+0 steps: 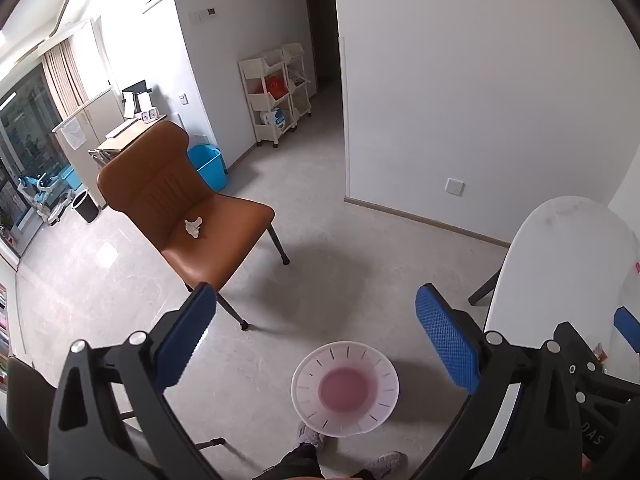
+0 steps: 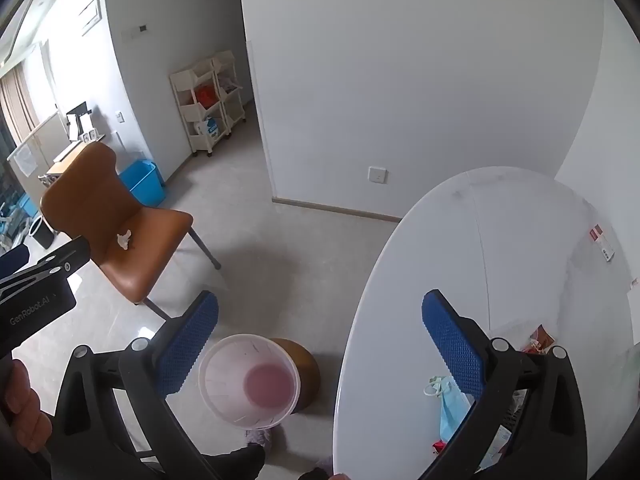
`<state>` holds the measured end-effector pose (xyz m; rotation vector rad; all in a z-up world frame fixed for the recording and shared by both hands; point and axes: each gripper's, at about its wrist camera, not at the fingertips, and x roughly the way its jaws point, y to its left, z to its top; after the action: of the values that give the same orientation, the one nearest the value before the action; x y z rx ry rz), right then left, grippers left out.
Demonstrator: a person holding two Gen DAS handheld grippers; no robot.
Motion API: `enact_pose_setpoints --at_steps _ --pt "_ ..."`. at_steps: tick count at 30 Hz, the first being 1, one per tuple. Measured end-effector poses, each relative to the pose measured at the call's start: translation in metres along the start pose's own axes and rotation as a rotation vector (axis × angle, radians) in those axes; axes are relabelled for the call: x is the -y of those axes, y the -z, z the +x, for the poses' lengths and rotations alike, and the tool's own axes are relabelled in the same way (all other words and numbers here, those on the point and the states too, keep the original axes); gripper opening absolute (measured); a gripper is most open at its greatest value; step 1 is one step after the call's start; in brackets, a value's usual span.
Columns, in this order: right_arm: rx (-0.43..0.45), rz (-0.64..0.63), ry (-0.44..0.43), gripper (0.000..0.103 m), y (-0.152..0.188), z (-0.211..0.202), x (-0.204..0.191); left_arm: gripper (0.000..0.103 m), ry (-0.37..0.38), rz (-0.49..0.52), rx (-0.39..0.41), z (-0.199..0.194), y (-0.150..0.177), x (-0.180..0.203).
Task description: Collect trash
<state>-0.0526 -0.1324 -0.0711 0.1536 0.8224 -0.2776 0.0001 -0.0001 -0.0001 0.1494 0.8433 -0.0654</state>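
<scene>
A crumpled white tissue [image 1: 193,227] lies on the seat of a brown leather chair [image 1: 216,216]; it also shows in the right wrist view [image 2: 123,239]. A white slotted bin with a pink bottom [image 1: 345,388] stands on the floor below me, also in the right wrist view [image 2: 249,381]. On the white round table [image 2: 500,264] lie a blue face mask [image 2: 450,404], a red-orange wrapper [image 2: 538,340] and other scraps. My left gripper [image 1: 316,344] is open and empty above the floor. My right gripper [image 2: 320,346] is open and empty over the table's edge.
A blue tub [image 1: 208,166] and a black bin [image 1: 86,207] stand beyond the chair. A cream shelf cart [image 1: 276,92] stands by a dark doorway. A brown stool [image 2: 306,368] sits under the white bin. My feet [image 1: 312,440] show below.
</scene>
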Motion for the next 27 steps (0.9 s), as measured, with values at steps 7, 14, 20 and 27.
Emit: enact_pose_setpoints --at_steps 7,14,20,27 --pt "-0.010 0.009 -0.011 0.101 -0.0005 0.0033 0.0017 0.095 0.005 -0.003 -0.006 0.0005 -0.0005 0.0004" --pt "0.000 0.007 -0.005 0.101 -0.0015 -0.0027 0.0017 0.095 0.007 -0.007 -0.008 0.0002 0.0000 0.0004" --pt "-0.003 0.008 -0.004 0.101 -0.0017 -0.0015 0.0021 0.095 0.010 -0.004 -0.009 0.0031 0.0013 0.0015" --pt "-0.005 0.009 -0.004 0.101 -0.0018 0.0002 0.0027 0.095 0.010 -0.004 -0.013 0.0076 0.0018 0.0014"
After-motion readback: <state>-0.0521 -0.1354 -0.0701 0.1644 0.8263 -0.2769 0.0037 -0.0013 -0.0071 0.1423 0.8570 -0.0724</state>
